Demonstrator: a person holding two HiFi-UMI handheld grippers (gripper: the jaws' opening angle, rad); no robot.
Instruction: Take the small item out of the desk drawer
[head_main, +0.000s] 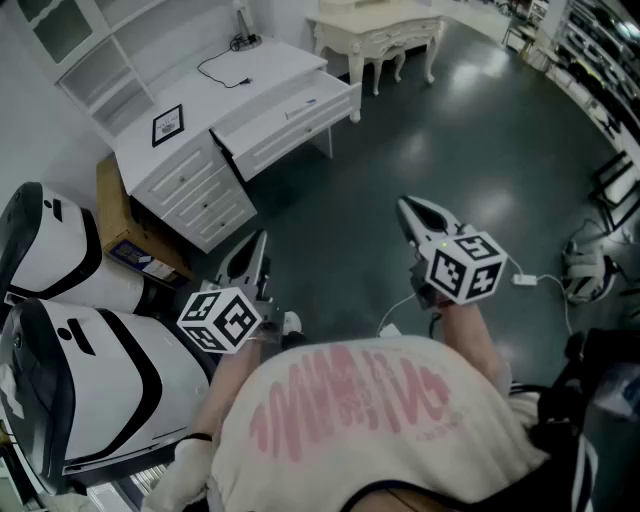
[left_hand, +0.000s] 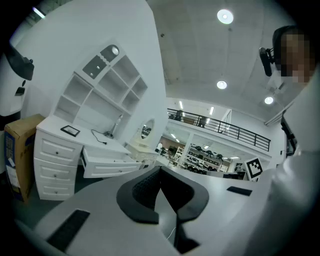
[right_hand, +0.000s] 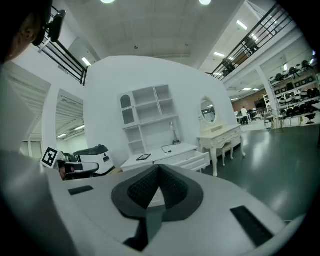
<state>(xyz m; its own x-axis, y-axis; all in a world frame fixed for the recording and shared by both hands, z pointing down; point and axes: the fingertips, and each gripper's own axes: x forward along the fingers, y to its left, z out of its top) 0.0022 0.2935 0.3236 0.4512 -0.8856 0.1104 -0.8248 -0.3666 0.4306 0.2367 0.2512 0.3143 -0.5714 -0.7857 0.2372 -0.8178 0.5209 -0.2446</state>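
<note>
Dark floor filled the head view. At far left stood the white desk (head_main: 190, 95), its drawer (head_main: 300, 125) open with a small item (head_main: 300, 108) inside. The left gripper (head_main: 258, 242) and right gripper (head_main: 407, 207) were well apart from it. The left gripper view showed jaws together, empty. The right gripper view showed the same.
</note>
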